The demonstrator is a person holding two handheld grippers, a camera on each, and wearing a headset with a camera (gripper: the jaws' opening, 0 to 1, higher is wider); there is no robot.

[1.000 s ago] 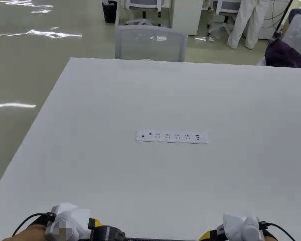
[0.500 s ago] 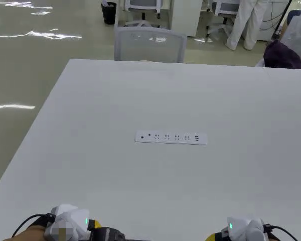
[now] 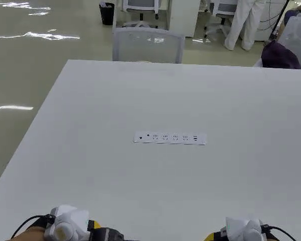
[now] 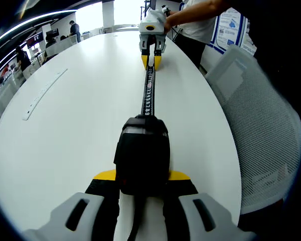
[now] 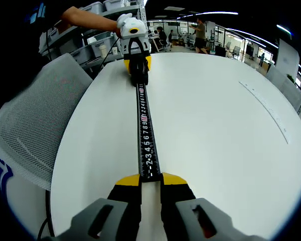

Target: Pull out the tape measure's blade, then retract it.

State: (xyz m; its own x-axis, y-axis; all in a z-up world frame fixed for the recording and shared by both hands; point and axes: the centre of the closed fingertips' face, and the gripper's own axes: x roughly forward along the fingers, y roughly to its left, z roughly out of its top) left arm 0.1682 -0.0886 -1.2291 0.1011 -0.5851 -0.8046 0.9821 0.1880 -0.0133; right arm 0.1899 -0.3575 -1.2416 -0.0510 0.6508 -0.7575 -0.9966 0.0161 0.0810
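Note:
In the left gripper view my left gripper (image 4: pixel 142 175) is shut on the black tape measure case (image 4: pixel 142 153). The blade (image 4: pixel 148 93) runs straight out over the white table to the right gripper (image 4: pixel 151 47). In the right gripper view my right gripper (image 5: pixel 150 179) is shut on the blade's end. The numbered blade (image 5: pixel 144 130) stretches away to the case (image 5: pixel 138 70), which sits in the left gripper's jaws. In the head view the left gripper (image 3: pixel 72 228) and the right gripper (image 3: pixel 243 231) sit at the bottom edge, wide apart.
A flat white power strip (image 3: pixel 169 138) lies mid-table. A grey mesh chair (image 3: pixel 148 45) stands at the far edge of the table (image 3: pixel 190 95). A person in white (image 3: pixel 246 20) stands further back. The near table edge and a mesh chair (image 5: pixel 35 125) are close behind the grippers.
The head camera has tipped up slightly, so both grippers sit lower in the picture. The right gripper has moved a little to the right, away from the left one.

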